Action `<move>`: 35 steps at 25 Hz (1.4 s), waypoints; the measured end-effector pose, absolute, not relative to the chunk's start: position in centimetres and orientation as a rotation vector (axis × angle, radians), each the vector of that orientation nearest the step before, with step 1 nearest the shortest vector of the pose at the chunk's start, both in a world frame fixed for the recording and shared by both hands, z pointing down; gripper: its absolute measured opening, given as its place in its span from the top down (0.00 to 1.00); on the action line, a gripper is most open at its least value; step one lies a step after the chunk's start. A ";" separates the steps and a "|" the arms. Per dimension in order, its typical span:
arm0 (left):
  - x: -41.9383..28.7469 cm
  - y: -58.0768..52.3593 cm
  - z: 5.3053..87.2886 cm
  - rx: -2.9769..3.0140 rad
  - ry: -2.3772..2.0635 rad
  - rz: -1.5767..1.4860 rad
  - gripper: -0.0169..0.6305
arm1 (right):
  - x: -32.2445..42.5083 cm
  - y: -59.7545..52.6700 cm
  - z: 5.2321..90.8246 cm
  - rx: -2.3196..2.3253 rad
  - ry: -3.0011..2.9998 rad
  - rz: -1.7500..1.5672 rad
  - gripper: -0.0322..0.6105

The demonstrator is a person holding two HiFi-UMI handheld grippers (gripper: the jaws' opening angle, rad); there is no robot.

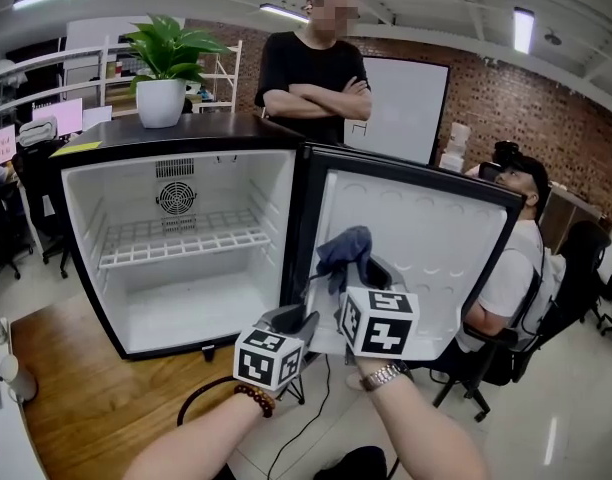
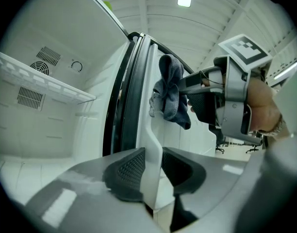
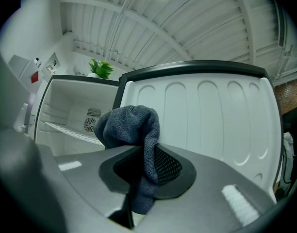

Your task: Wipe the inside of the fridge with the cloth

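Fridge [image 1: 186, 313] open, white inside, wire shelf [image 1: 181, 243]. Door [image 1: 426, 238] edge pinched by left gripper [image 2: 153, 169] fingers. Cloth [image 3: 129, 125], dark blue-grey, bunched, clamped in right gripper [image 3: 141, 166] fingers before door; its lower end hidden between them.

R gripper [image 3: 144, 168] fingers [image 3: 169, 166] clamp grey-blue cloth [image 3: 129, 125], open fridge door [image 3: 211, 115] behind it.

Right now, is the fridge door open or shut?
Open. The fridge door stands wide, its white liner facing out; the left tongs grip its edge; the wire shelf inside shows.
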State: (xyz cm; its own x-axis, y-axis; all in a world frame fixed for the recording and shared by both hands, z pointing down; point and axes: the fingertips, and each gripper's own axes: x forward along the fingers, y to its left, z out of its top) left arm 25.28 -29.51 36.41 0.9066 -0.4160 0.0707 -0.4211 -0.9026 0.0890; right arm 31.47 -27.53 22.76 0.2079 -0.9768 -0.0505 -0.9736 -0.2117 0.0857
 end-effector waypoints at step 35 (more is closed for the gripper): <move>25.1 -29.4 36.5 2.961 -0.671 0.062 0.80 | 51.2 -14.5 24.0 2.744 -1.487 -0.082 0.86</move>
